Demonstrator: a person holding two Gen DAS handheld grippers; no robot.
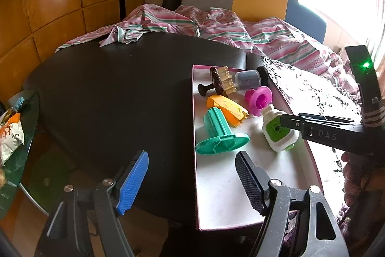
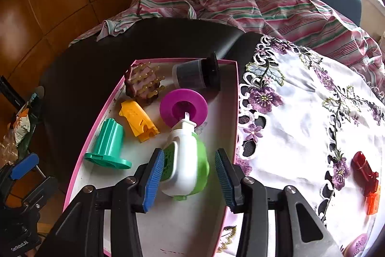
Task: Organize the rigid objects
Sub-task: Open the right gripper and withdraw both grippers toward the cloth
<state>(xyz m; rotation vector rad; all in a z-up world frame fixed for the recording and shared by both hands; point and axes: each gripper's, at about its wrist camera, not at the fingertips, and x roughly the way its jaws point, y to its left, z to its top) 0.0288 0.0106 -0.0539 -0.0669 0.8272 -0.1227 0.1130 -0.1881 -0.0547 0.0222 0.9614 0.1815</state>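
Observation:
A pink-rimmed white tray (image 1: 216,184) (image 2: 231,98) lies on the black table. In it are a teal flanged piece (image 1: 221,134) (image 2: 108,146), an orange piece (image 1: 228,110) (image 2: 138,119), a magenta funnel (image 1: 258,98) (image 2: 182,107), a brown brush (image 1: 220,83) (image 2: 144,84) and a grey cup (image 1: 247,80) (image 2: 192,75). A white and green plug-in device (image 1: 279,131) (image 2: 186,165) lies in the tray between the fingers of my right gripper (image 2: 190,175), which is open around it. My left gripper (image 1: 192,184) is open and empty over the tray's left edge.
An embroidered white cloth (image 2: 300,112) right of the tray carries a red piece (image 2: 364,168) and an orange piece (image 2: 373,202). A striped cloth (image 1: 216,25) lies behind the table. A glass side table with a snack bag (image 1: 9,136) stands at the left.

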